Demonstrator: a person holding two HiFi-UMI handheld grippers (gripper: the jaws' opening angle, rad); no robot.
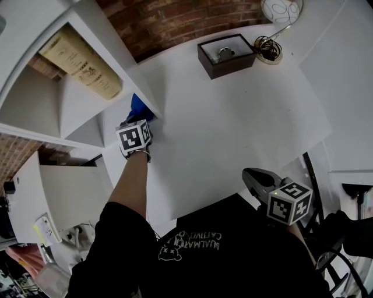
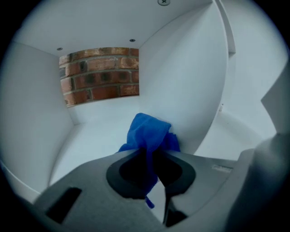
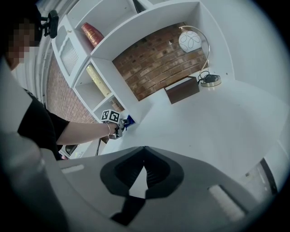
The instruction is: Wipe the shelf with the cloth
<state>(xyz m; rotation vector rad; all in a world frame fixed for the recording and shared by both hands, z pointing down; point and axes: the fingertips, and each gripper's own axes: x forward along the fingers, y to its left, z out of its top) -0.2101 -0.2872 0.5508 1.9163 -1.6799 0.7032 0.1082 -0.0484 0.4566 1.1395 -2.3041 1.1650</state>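
Note:
A bunched blue cloth (image 2: 149,133) is pinched in my left gripper (image 2: 153,156), which is shut on it. The cloth rests low in a white shelf cubby (image 2: 90,136), close to its right wall, with brick showing through the open back. From the head view, the left gripper (image 1: 134,122) reaches into the lowest cubby of the shelf unit (image 1: 76,110), and the cloth (image 1: 140,107) pokes out beyond it. My right gripper (image 1: 250,174) hangs near the person's body, over the white desktop. Its jaws (image 3: 144,154) are shut with nothing between them.
On the white desktop (image 1: 233,128) at the back stand a dark brown box (image 1: 226,55) and a lamp (image 1: 281,10) with a coiled cord (image 1: 268,48). A cream labelled bottle (image 1: 81,64) lies in the cubby above. A red item (image 3: 92,34) sits higher up.

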